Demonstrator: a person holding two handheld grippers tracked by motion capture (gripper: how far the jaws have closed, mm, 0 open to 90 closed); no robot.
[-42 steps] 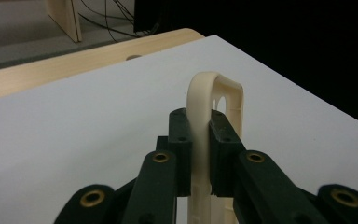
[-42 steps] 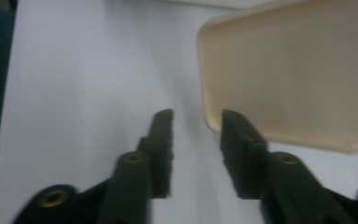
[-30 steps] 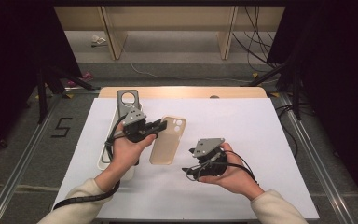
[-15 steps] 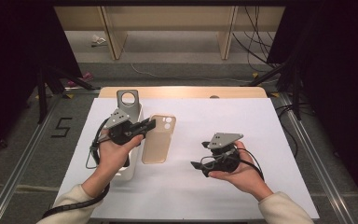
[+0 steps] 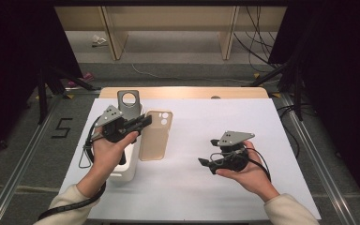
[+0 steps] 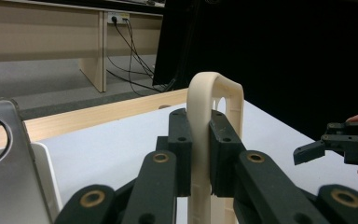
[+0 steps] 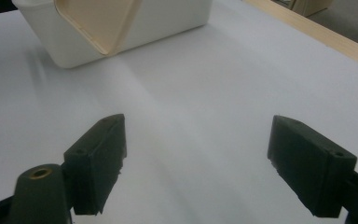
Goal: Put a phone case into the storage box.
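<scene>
Left claw (image 5: 143,123) clamped on the edge of the beige phone case (image 5: 155,135), held above the white worktop (image 5: 206,183) beside the white bin (image 5: 124,168); right claw (image 5: 205,164) wide, empty, well apart.

Two phone cases sit around the white box (image 5: 124,169): one beige phone case (image 5: 155,135) just right of the box, and one grey phone case (image 5: 128,103) standing at the box's far end (its round camera hole is plain to see). The box itself is a single one. Two grippers are in play: the left gripper (image 5: 138,125) above the box and the right gripper (image 5: 208,163) well to the right of it. One white table (image 5: 206,187) carries everything.
</scene>
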